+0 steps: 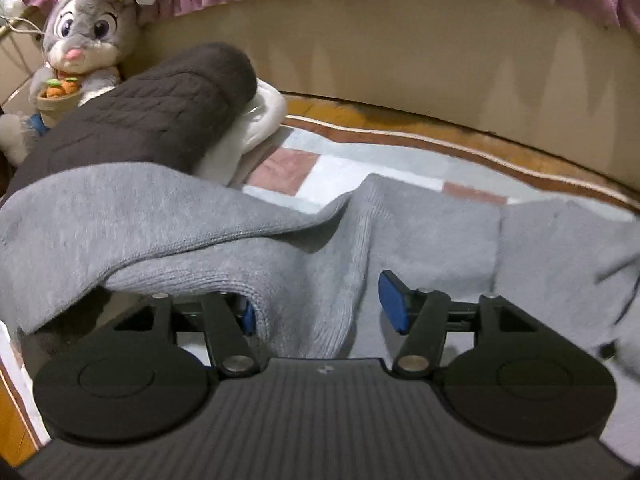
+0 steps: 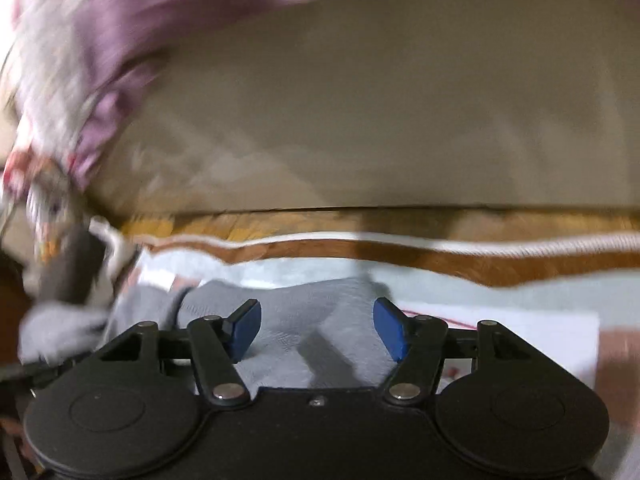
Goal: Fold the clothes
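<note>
Spreading under both our claws, the grey sweater [image 1: 432,236] lies on a patchwork rug [image 1: 316,168]. Our left gripper [image 1: 322,312] stands wide apart, gripping nothing, with a raised fold of the knit draped across its left pad and bunched between the fingers. Our right gripper [image 2: 316,330], in a blurred view, is likewise spread and holds nothing, its pads over the sweater's edge. Behind the fold sit a dark knit garment [image 1: 152,116] on a white one [image 1: 256,128], a plush rabbit [image 1: 80,48] beside them

Plush rabbit [image 1: 82,36] at far left, checked rug [image 1: 304,168] on wood floor [image 1: 320,108].
</note>
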`<state>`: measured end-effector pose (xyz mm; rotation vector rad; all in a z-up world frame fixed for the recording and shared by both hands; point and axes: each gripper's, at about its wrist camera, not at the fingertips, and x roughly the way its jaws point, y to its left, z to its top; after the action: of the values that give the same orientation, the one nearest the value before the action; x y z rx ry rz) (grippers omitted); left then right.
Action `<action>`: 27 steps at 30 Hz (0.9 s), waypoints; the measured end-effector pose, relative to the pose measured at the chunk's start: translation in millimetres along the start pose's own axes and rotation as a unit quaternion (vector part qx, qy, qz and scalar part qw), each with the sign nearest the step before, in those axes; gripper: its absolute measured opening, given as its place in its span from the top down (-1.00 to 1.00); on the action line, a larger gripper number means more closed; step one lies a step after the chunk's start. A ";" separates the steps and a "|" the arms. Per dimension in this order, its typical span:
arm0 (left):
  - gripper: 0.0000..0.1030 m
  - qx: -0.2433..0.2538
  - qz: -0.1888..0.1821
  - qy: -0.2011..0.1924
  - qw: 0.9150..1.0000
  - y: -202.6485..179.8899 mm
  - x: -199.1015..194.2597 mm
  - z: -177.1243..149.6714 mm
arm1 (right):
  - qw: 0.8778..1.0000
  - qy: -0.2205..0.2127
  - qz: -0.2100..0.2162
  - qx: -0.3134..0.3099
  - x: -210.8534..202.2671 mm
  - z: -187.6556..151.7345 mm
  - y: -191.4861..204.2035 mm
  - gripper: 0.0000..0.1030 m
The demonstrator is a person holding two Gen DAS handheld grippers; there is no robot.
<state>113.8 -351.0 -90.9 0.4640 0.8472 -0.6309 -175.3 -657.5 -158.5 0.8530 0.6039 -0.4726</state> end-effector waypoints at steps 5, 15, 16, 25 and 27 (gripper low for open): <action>-0.15 -0.042 0.011 0.049 0.998 3.4 -8.4 -12.0 | 1.000 0.012 -0.022 0.000 4.8 -1.9 -4.5 -0.31; -0.28 0.017 -0.002 -0.035 0.999 -9.1 -64.8 -64.8 | 0.999 0.032 -0.039 -0.020 22.0 -6.0 1.5 -0.31; -0.28 0.025 -0.007 -0.047 0.999 -12.4 -70.9 -68.8 | 0.998 0.031 -0.046 -0.031 22.6 -6.9 4.6 -0.31; -0.42 0.121 -0.109 -0.121 0.979 -74.5 -69.4 -26.8 | 0.996 0.008 -0.057 -0.062 21.7 -12.9 8.9 0.14; -0.42 0.145 -0.112 -0.107 0.977 -103.1 -45.9 -1.6 | 0.997 -0.016 -0.060 -0.037 22.8 -12.0 -1.4 0.27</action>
<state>20.3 -410.0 -68.3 0.5557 0.6086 -1.0030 -162.9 -651.9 -180.5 0.7411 0.6420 -0.5680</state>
